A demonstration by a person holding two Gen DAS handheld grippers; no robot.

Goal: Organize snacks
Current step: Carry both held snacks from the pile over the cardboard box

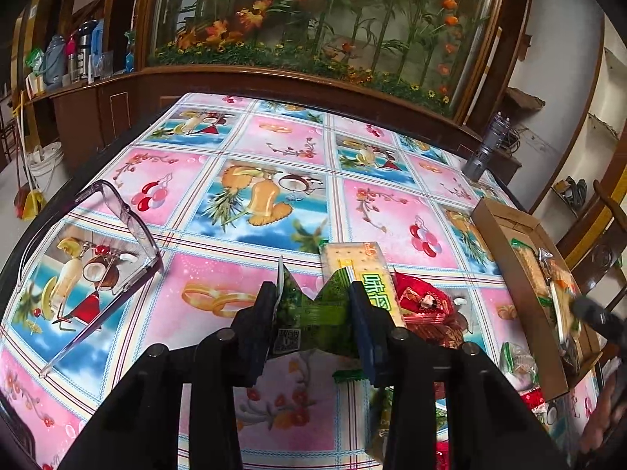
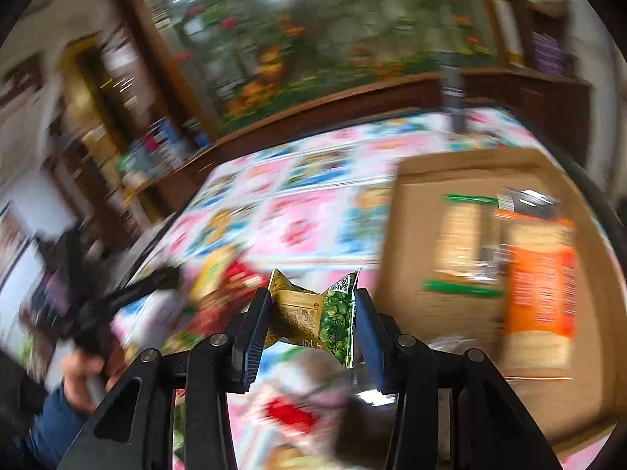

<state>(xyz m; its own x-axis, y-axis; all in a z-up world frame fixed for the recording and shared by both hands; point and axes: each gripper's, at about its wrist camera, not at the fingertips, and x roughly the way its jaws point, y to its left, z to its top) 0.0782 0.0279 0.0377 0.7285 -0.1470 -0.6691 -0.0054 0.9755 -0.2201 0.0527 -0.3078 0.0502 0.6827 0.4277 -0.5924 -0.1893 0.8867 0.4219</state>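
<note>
Black plastic fingers of the left gripper (image 1: 311, 305) pinch a small green foil snack packet (image 1: 313, 313) from both sides, so the glossy wrapper buckles into a crumpled V; a printed code square shows on its lower left corner. The packet is held just above the bench (image 1: 274, 145), near its front edge. The bench wears a shiny plastic cloth of pink and blue squares printed with fruit, rings and cherries.

Just beyond the packet lies a flat cracker pack (image 1: 358, 264) with a green label, and beside it on the right a red wrapped sweet (image 1: 423, 305). Toward the left edge rests a clear plastic lid (image 1: 113, 250), rectangular with rounded corners, tilted. Along the right edge sits a shallow brown cardboard box (image 1: 505, 258), holding cracker packs and foil wrappers. A silvery flashlight (image 1: 488, 149) stands upright near the far right corner.

In the right wrist view, heavily blurred, the right gripper (image 2: 313, 321) is closed on a second crinkled packet (image 2: 309, 313), gold on one face and green on the other, held near the box's left wall. Inside the box (image 2: 411, 235) lie a pale cracker pack with green ends (image 2: 460, 243), an orange packet (image 2: 539, 286) and a silver wrapper (image 2: 527, 201). The left gripper appears as a dark streak at the left.
</note>
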